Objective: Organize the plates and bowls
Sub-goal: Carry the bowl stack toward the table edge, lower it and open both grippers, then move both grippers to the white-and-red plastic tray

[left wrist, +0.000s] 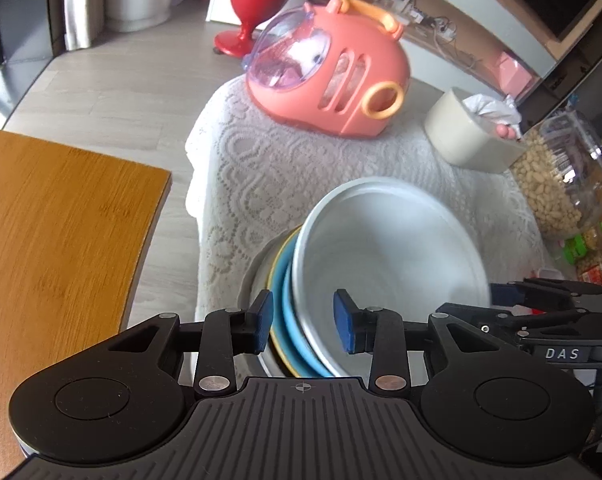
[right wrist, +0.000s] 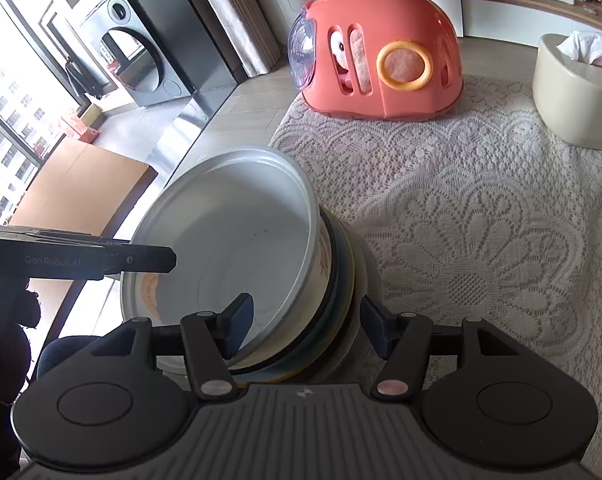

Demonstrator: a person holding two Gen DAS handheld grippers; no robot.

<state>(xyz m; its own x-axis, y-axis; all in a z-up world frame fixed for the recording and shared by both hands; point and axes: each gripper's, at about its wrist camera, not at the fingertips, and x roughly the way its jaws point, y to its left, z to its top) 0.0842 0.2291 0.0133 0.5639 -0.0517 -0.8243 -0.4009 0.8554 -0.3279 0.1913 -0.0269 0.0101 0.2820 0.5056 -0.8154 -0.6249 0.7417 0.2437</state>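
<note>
Stacked bowls [right wrist: 237, 240] | lace tablecloth [right wrist: 481, 220] | wooden table [left wrist: 61, 232] | grey floor [left wrist: 113, 92]

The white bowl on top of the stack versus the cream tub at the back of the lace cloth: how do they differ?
The white bowl is round and sits tilted on the stack of dishes; the cream tub looks oval and stands flat on the lace cloth. The white bowl is empty; the cream tub holds something white and crumpled. The white bowl lies between both grippers' fingers; the cream tub stands apart. Both are pale and open-topped.
</note>
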